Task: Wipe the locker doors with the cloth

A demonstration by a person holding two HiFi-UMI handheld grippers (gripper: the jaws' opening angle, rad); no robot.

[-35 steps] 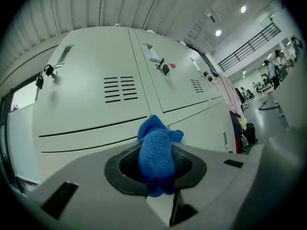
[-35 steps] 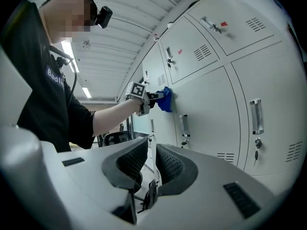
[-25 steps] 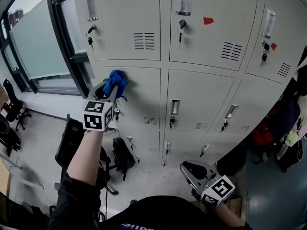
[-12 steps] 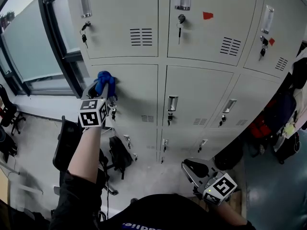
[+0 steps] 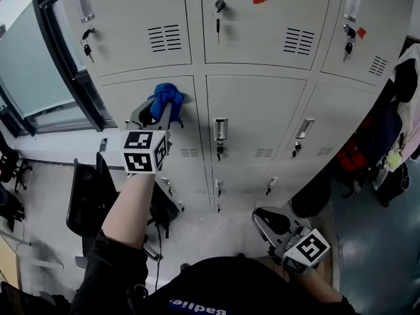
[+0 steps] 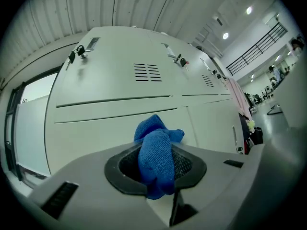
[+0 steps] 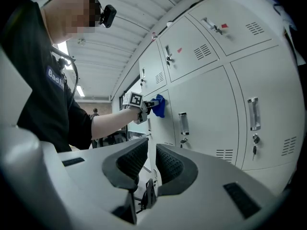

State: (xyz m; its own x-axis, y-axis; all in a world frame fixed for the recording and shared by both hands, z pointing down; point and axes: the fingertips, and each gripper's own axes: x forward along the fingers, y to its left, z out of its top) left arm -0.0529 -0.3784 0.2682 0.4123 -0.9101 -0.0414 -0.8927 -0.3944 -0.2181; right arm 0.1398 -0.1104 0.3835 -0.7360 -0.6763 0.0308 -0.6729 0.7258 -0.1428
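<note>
A blue cloth (image 5: 165, 99) is bunched in my left gripper (image 5: 161, 110), which is shut on it and presses it against the middle-row locker door (image 5: 128, 100) at the left, right of that door's centre. The left gripper view shows the cloth (image 6: 156, 155) squeezed between the dark pads (image 6: 188, 166), with the pale door (image 6: 96, 128) just beyond it. My right gripper (image 5: 270, 220) hangs low by my waist, away from the lockers. Its jaws (image 7: 151, 164) are shut with nothing between them. From there the cloth (image 7: 159, 104) shows touching the door.
Grey lockers fill the wall, with metal handles (image 5: 220, 128) and keys (image 5: 218, 151) sticking out of the locks. A window (image 5: 39, 58) is at the left. A black chair (image 5: 85, 199) and a bag (image 5: 164, 209) stand below. Clothes and bags (image 5: 394, 149) hang at the right.
The left gripper slid the cloth left along the door, then back right and a little higher. The head view has dropped, so the lockers sit higher in frame. The right gripper stayed low.
</note>
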